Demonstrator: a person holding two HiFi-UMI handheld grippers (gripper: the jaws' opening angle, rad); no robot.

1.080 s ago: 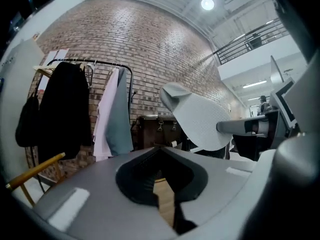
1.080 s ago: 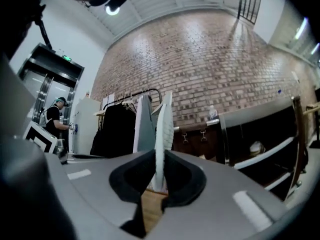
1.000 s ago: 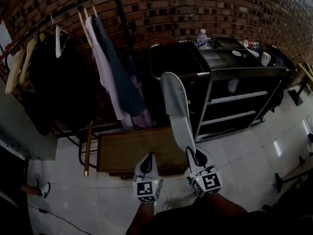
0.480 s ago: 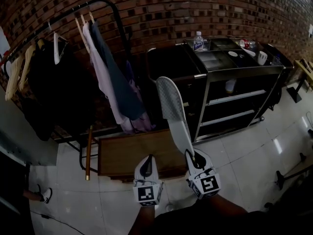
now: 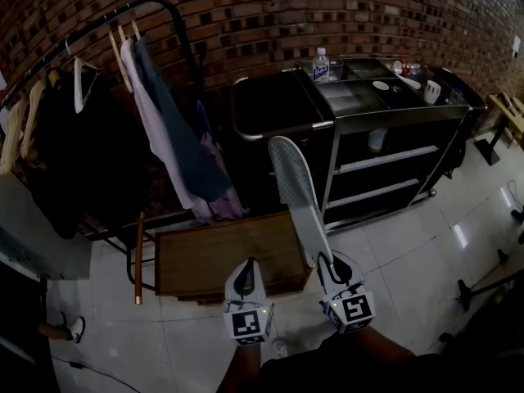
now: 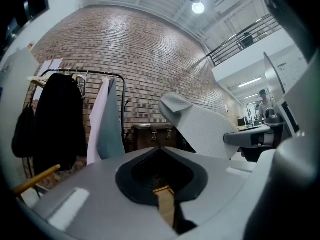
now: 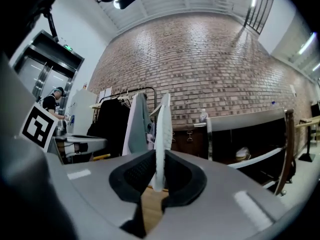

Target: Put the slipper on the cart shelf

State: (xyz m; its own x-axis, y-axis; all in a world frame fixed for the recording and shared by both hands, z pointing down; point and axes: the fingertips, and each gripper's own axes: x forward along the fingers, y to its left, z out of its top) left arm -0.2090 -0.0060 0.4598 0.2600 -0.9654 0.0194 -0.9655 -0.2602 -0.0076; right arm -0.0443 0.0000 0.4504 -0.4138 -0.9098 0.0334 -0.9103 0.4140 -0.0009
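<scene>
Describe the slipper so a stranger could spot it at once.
Start at the brick wall, then the black cart by it. Before the cart, the right gripper holds the slipper by one end. It alone is flat, white and textured.

Two grippers: the left gripper (image 5: 249, 267) and the right gripper (image 5: 326, 262). One white slipper (image 5: 295, 191). One black cart (image 5: 393, 115) at far right, with one water bottle (image 5: 321, 64) on top. One clothes rack (image 5: 164, 2) at far left. One wooden trunk (image 5: 221, 248), near.
</scene>
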